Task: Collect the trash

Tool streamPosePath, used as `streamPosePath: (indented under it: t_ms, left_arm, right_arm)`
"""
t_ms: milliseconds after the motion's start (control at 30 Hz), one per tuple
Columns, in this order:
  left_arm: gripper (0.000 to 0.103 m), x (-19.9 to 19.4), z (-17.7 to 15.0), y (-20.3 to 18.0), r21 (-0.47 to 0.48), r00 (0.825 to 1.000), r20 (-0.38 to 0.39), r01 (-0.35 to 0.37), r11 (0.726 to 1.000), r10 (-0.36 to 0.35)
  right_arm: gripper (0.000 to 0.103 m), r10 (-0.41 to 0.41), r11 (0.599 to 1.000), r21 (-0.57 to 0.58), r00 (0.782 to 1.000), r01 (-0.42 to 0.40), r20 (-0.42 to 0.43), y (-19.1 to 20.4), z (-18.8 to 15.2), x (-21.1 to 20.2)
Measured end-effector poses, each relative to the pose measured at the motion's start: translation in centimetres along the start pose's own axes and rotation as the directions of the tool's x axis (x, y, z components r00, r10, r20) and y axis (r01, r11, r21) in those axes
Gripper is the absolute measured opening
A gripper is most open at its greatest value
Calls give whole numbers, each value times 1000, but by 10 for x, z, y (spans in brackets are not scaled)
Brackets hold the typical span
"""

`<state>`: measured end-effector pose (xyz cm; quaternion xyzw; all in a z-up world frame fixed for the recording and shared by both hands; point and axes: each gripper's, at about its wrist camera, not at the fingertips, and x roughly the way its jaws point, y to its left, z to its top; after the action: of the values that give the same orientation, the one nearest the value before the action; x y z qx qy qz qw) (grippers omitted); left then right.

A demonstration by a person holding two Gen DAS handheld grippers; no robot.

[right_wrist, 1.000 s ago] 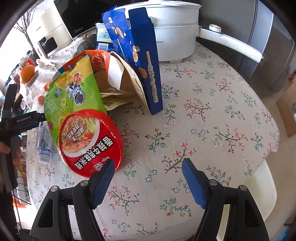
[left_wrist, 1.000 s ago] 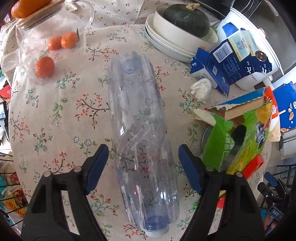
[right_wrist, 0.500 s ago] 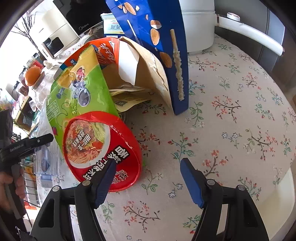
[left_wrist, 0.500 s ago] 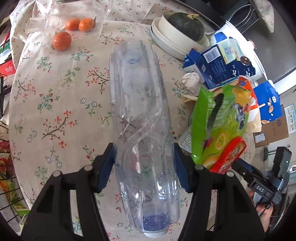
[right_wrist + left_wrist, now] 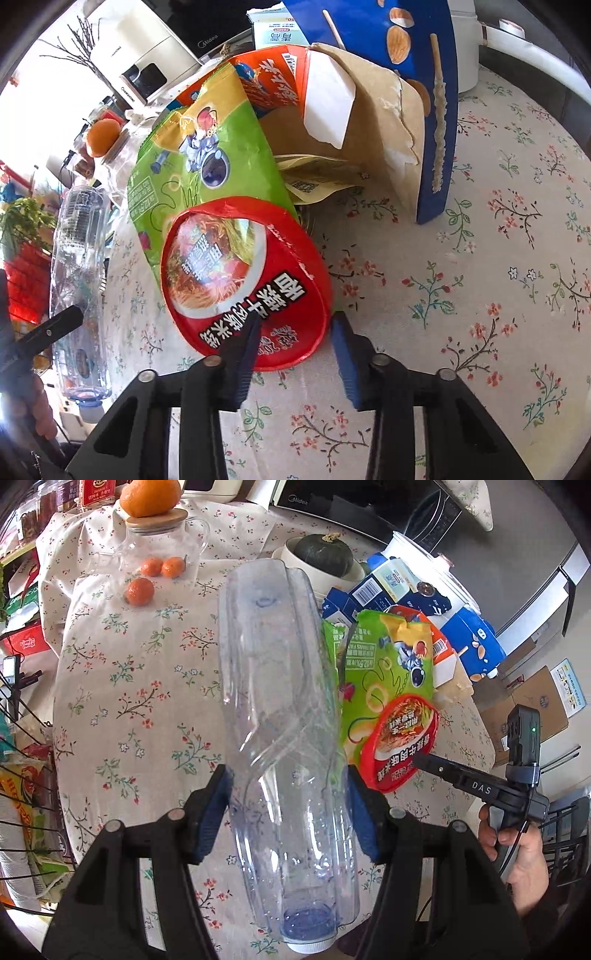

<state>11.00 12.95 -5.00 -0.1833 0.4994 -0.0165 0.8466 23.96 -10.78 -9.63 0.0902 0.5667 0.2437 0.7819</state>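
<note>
My left gripper [image 5: 286,812] is shut on a crushed clear plastic bottle [image 5: 280,720] and holds it lifted above the floral tablecloth, cap end towards me. The bottle also shows in the right wrist view [image 5: 79,280]. My right gripper [image 5: 293,349] has its blue pads around the near rim of a red noodle-bowl lid [image 5: 243,291], half closed; whether it pinches the lid is unclear. The lid also shows in the left wrist view [image 5: 400,747]. A green snack bag [image 5: 199,162], an orange carton [image 5: 273,81] and a torn blue box [image 5: 413,92] lie behind the lid.
Blue milk cartons [image 5: 391,590], a bowl stack holding a green squash [image 5: 321,554], a glass jar [image 5: 159,550] with tangerines [image 5: 139,590], and a white cooker [image 5: 465,44] stand on the round table. A wire rack [image 5: 22,794] stands at the left.
My left gripper closed on the bottle and lifted it. My right gripper moved forward to the red lid and narrowed around its rim.
</note>
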Motion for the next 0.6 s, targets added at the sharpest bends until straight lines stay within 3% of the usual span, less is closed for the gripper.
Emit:
streamPosePath:
  t_ms: [67,100,333,433,533,600]
  left_arm:
    - [62,-2,-3,-1,3,1000,7,4,1000,-4]
    - [62,-2,-4,-1,7,1000,11,4,1000,-4]
    - [63,-8,-10,-6,42,1000,27,3,999,-4]
    - [63,-7,-13,-8,54,1000,21,5,999,-6]
    - [63,-8,-16,-10,60,1000,23,-2,998,1]
    - [63,-9,-16,-11,67,1000,29,-13,998,11]
  right_arm:
    - [11,30,1000,-3,1000,-30,-8,3,-3,-3]
    - [8,36,999,-5,999,-37,-9,2,-4,-5]
    - [2,50,997,-61,998,-48,31,20,-16,-30]
    - [1,28,997,-75,998,-24,55,23,-23,-40]
    - [7,-51,996,-75,996,56,68,23,-28,-41]
    - [21,-69,997,-43,997,70,31,19,-31,-34]
